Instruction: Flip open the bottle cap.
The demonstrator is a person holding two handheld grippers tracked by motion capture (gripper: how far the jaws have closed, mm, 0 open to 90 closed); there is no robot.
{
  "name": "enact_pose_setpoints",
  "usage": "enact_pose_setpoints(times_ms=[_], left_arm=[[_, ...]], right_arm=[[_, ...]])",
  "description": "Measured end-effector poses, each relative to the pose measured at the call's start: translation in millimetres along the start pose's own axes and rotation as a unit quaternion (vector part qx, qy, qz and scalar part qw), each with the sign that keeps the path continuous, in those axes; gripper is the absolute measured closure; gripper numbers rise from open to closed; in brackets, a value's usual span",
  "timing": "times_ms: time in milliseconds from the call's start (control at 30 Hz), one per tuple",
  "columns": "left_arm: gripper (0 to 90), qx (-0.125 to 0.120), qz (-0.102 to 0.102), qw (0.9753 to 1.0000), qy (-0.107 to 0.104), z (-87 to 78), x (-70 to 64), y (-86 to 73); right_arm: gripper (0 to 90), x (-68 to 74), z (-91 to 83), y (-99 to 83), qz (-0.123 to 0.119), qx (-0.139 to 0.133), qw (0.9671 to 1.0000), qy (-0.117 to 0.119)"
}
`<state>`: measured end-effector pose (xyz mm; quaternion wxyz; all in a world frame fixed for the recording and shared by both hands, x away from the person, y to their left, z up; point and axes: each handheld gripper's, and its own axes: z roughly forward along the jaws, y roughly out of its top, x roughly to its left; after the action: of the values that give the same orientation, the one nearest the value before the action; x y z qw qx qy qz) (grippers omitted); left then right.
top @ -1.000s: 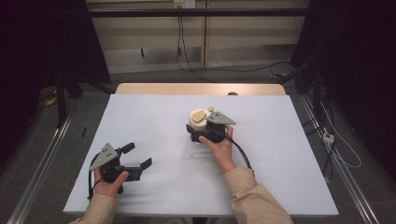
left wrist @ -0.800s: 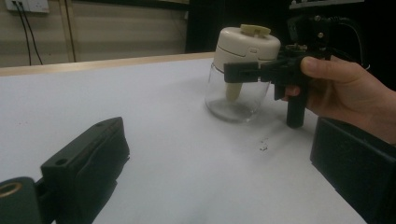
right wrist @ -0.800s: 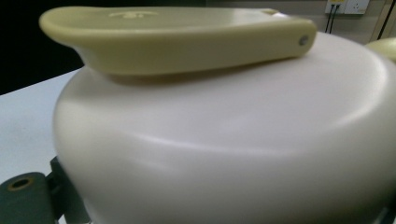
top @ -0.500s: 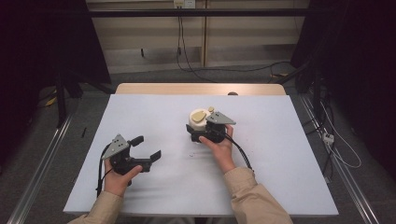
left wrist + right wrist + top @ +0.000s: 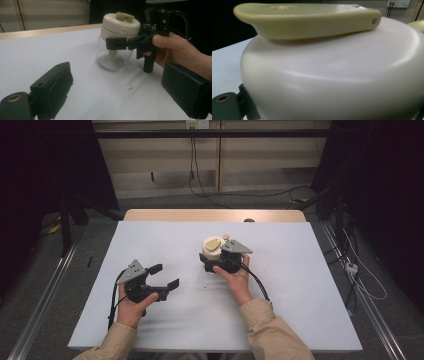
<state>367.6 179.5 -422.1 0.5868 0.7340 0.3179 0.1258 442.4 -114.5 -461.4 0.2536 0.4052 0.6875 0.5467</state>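
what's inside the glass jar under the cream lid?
Through the glass jar, a cream stem hangs from the cream lid; otherwise it looks empty. The right claw covers part of the wall.

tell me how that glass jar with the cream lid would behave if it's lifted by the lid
The jar looks clear glass, so probably rigid, breakable and slippery. Its cream lid is bulky above an empty-looking body, so it may be top-heavy and tip if nudged high. The right claw sits at the lid's lower edge; the body might detach if the lid isn't fastened.

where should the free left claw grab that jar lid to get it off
Grip the flat yellow-green handle on top of the cream lid, coming from above. It stands proud of the dome, while the right claw already clamps the jar at the lid's lower edge.
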Motion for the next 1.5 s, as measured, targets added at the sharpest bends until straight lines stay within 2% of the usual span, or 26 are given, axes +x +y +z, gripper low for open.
enact_pose_setpoints(times_ms=[433, 533, 667, 700, 867, 1000, 1133, 1500], left_arm=[[20.2, 0.008, 0.004, 0.9999, -0.013, 13.4, -2.9, 10.5], [28.0, 0.013, 0.011, 0.9998, -0.011, 17.5, -3.0, 12.1], [36.5, 0.019, 0.004, 0.9998, -0.006, 21.5, -1.5, 14.4], [43.9, 0.023, 0.002, 0.9997, -0.007, 22.2, -0.8, 14.8], [51.6, 0.027, -0.004, 0.9996, -0.006, 24.9, 1.5, 17.7], [54.4, 0.029, -0.002, 0.9995, -0.010, 28.7, 1.3, 20.8], [56.1, 0.034, 0.008, 0.9993, -0.013, 35.6, -0.1, 25.5], [63.1, 0.036, 0.005, 0.9990, -0.027, 55.8, -3.2, 42.1]], right_arm=[[6.6, -0.3, 0.0, -0.1, -0.001, 0.000, 1.0000, 0.000], [6.6, -0.1, 0.0, 0.0, -0.001, 0.001, 1.0000, -0.001], [6.6, -0.3, 0.0, 0.0, -0.001, 0.001, 1.0000, 0.000], [6.5, -0.2, 0.1, 0.0, -0.001, 0.001, 1.0000, 0.000], [6.5, -0.2, 0.1, 0.0, -0.001, 0.001, 1.0000, 0.000], [6.5, -0.3, 0.1, -0.1, -0.001, 0.001, 1.0000, 0.000], [6.5, 0.0, 0.1, 0.1, 0.000, 0.001, 1.0000, 0.000], [6.5, 0.1, 0.0, 0.1, -0.002, 0.003, 1.0000, 0.000]])
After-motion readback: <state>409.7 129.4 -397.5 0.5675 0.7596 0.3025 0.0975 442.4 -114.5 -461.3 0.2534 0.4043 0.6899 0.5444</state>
